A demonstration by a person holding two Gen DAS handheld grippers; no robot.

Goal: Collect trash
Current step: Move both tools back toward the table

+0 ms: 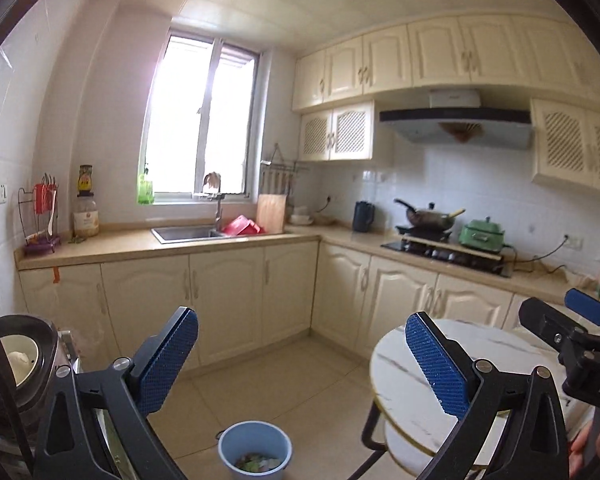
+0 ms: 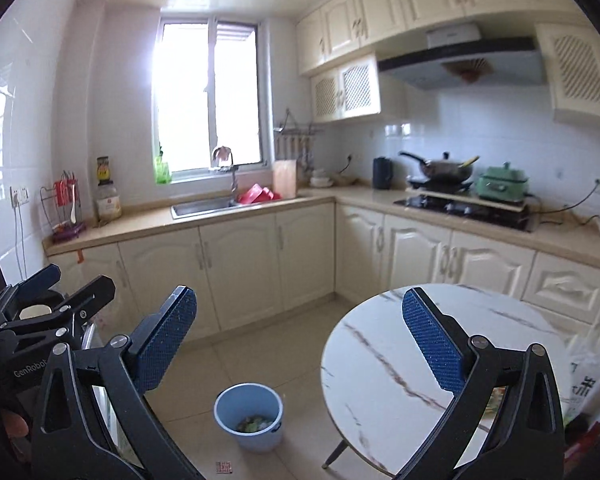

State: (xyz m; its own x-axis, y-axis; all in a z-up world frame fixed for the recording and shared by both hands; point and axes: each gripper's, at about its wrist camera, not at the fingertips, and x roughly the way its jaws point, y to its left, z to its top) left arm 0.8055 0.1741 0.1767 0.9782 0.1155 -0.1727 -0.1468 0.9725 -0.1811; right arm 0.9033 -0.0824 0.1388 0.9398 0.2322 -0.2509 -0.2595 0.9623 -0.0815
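Both the left gripper (image 1: 302,364) and right gripper (image 2: 300,338) gape empty above the round blue plastic bin (image 2: 248,416), which holds scraps; collection appears largely complete.

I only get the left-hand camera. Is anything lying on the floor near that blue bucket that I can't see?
Observer: Yes. A small red-and-white scrap lies on the tiles just in front of the blue bucket, below where your picture ends.
Operator: What's past the round table on the right?
Observer: A white plastic bag with dark print sits beside the round marble table, on its far right.
Operator: I only see a bit of the other tool. Is it carrying something?
Observer: No. The right tool has its jaws wide apart with nothing between them.
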